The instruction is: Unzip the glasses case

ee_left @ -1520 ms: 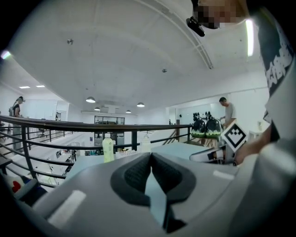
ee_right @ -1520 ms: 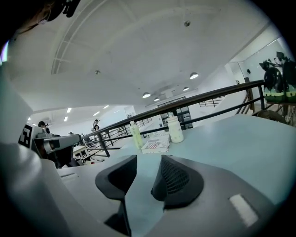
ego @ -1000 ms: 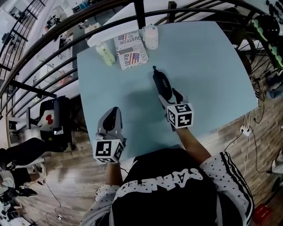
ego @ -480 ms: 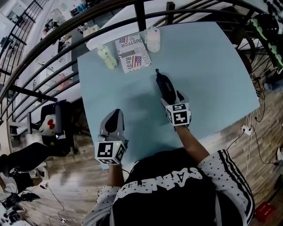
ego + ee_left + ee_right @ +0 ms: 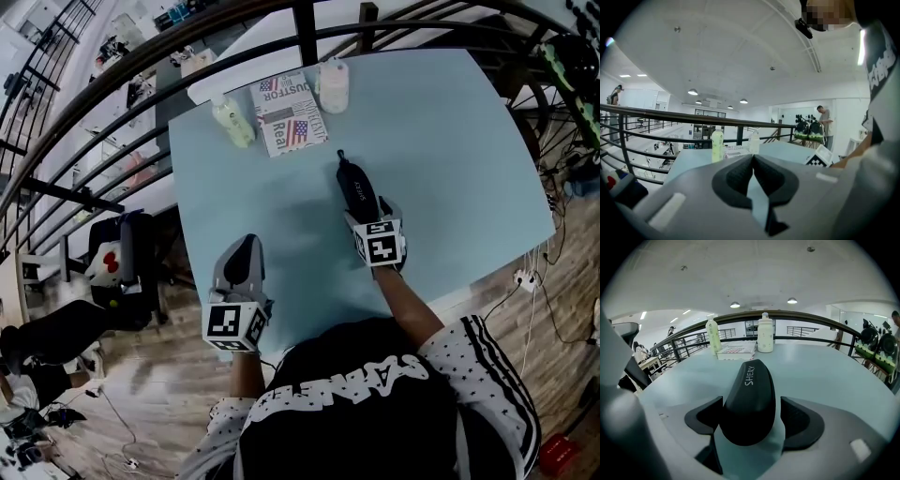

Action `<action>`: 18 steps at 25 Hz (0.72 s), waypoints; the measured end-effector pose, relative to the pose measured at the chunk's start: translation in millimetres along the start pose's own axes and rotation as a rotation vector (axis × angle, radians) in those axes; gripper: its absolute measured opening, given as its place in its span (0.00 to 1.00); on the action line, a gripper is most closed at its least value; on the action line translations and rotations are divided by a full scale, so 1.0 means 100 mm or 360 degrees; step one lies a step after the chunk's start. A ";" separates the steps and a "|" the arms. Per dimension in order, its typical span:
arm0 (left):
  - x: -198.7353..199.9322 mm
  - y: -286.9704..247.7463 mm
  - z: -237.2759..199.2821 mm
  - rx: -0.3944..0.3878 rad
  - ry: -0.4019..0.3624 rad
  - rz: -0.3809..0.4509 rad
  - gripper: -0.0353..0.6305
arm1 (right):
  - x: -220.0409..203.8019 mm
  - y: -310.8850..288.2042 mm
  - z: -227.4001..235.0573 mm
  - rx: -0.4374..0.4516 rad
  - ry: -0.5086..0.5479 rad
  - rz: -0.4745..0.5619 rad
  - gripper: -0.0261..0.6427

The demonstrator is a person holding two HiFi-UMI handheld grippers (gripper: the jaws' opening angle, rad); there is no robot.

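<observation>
Item: glasses case (image 5: pixel 356 183), lying on table (image 5: pixel 450 141).
Your right hand-held gripper (image 5: pixel 364 211) tilts downward, jaws just opened wide astride it; your left hand-held gripper (image 5: pixel 242 248), near level, is closed and empty.

the glasses case (image 5: pixel 748 401) bears "shery" in pale letters along its top. beyond the case, on the booklet (image 5: pixel 289 114) — printed with flags — "ustor" and "real" can be read; the rest is too small. large white letters on the person's shirt (image 5: pixel 347 384), nearer than the case, are unclear.
</observation>
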State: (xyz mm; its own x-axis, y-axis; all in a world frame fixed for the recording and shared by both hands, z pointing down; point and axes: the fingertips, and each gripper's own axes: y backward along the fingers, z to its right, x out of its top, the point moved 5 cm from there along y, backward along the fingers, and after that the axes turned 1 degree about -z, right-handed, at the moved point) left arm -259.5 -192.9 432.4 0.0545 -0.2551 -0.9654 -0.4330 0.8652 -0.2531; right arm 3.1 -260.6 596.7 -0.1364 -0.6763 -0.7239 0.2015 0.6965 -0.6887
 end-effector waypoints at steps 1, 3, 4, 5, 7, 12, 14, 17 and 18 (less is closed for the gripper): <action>0.00 0.00 0.00 0.0003 -0.0004 0.0002 0.05 | -0.01 -0.02 0.00 0.0005 0.0001 -0.0006 0.60; 0.00 -0.01 -0.01 0.0012 -0.0007 0.0002 0.05 | -0.02 -0.04 0.01 0.0008 0.0002 -0.0014 0.60; 0.00 -0.01 -0.01 0.0017 -0.0007 0.0001 0.05 | -0.02 -0.05 0.01 0.0010 0.0002 -0.0016 0.60; 0.00 0.00 -0.02 0.0020 -0.0006 -0.0001 0.05 | -0.02 -0.05 0.02 0.0012 0.0001 -0.0015 0.60; -0.02 0.00 -0.03 0.0029 0.0000 -0.0011 0.05 | -0.02 -0.06 0.02 0.0013 -0.0004 -0.0013 0.60; -0.04 0.00 -0.07 0.0047 0.0001 -0.0017 0.05 | 0.00 -0.05 0.03 0.0008 0.0005 0.0005 0.57; -0.05 0.01 -0.07 0.0056 0.0012 -0.0014 0.05 | 0.00 -0.05 0.04 0.0011 0.0018 0.0014 0.57; -0.05 0.01 -0.06 0.0055 0.0037 -0.0022 0.05 | 0.01 -0.01 0.03 0.0033 0.0009 0.0034 0.56; -0.06 0.01 -0.05 0.0052 0.0047 -0.0026 0.05 | 0.02 0.00 0.03 0.0041 0.0007 0.0042 0.56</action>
State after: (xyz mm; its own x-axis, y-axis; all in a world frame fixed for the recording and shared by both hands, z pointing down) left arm -265.0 -193.0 438.1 0.0346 -0.2817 -0.9589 -0.4029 0.8741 -0.2713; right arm 6.0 -262.5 595.8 -0.1347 -0.6569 -0.7418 0.2299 0.7075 -0.6683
